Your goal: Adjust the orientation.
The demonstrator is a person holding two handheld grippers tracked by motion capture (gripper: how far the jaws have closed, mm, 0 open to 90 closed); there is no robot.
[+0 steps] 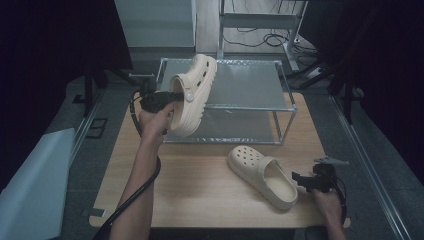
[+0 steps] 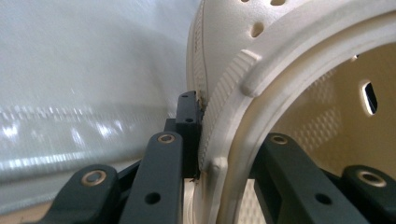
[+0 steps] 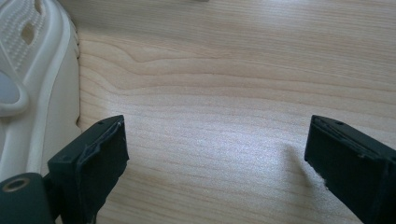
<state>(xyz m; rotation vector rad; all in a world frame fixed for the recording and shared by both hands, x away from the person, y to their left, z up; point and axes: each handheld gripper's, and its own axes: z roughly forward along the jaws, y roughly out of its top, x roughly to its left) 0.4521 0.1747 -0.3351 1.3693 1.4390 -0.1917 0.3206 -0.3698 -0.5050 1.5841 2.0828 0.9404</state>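
High view: nearest the person, the right gripper (image 1: 306, 181) rests on the wooden table (image 1: 200, 195) with its jaws spread and nothing between them, just beside the heel of the second clog (image 1: 262, 175), probably waiting its turn. Farther off, the left gripper (image 1: 167, 97) is clenched on the rim of the raised clog (image 1: 192, 95), pinching the collar wall so the shoe hangs sole outward by the metal shelf rack (image 1: 285, 107), likely bound for a shelf. The clog is cream foam, thick-soled, with vent holes.
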